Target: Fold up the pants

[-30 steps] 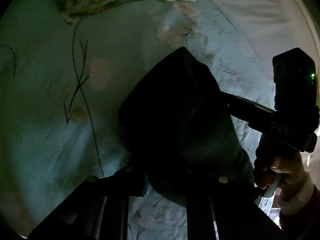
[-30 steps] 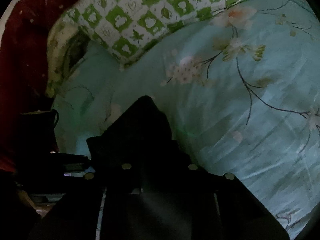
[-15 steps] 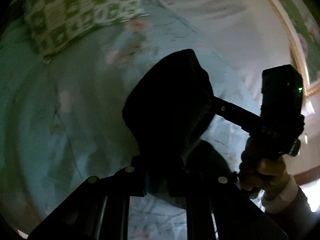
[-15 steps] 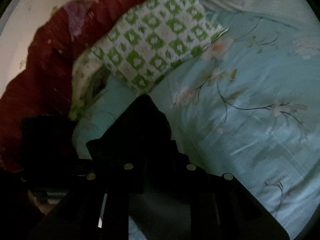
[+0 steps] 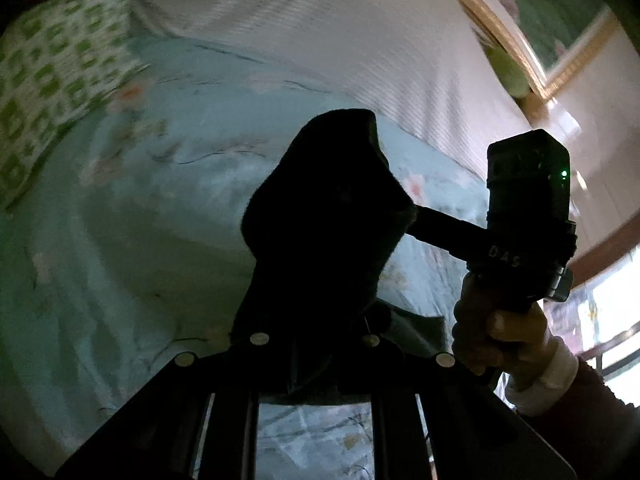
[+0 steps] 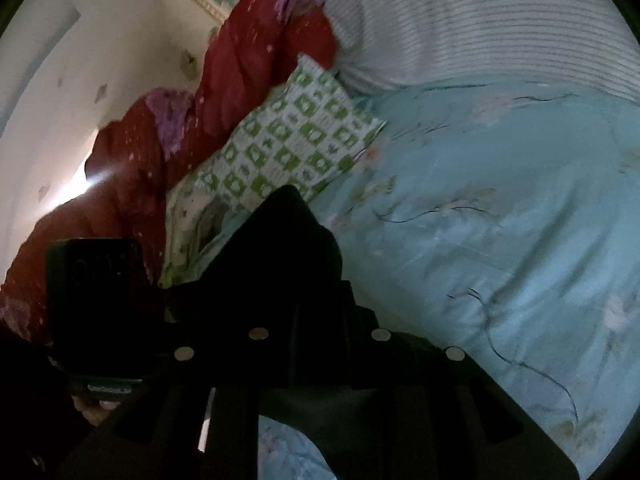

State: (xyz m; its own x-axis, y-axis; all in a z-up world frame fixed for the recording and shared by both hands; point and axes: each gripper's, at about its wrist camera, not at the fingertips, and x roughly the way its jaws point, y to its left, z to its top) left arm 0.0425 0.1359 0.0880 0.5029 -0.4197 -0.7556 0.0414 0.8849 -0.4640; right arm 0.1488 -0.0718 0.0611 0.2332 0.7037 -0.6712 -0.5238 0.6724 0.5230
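The dark pants [image 5: 324, 216] hang bunched in front of my left gripper [image 5: 316, 312], which is shut on the cloth and holds it above the light blue floral bedspread [image 5: 120, 260]. In the right wrist view the same dark pants [image 6: 280, 256] fill the space between the fingers of my right gripper [image 6: 316, 320], which is shut on them. The right gripper's body and the hand holding it [image 5: 520, 240] show at the right of the left wrist view, its fingers reaching into the cloth. The fingertips are hidden by the fabric in both views.
A green-and-white checked pillow [image 6: 292, 148] lies at the head of the bed. A red blanket [image 6: 224, 80] is piled behind it. A white striped cover [image 5: 320, 40] lies along the far side. A gold-framed picture [image 5: 540, 20] hangs on the wall.
Both grippers have risen and tilted up with the pants. The bed has dropped lower in view, and the wall, the picture and the red blanket have come into sight.
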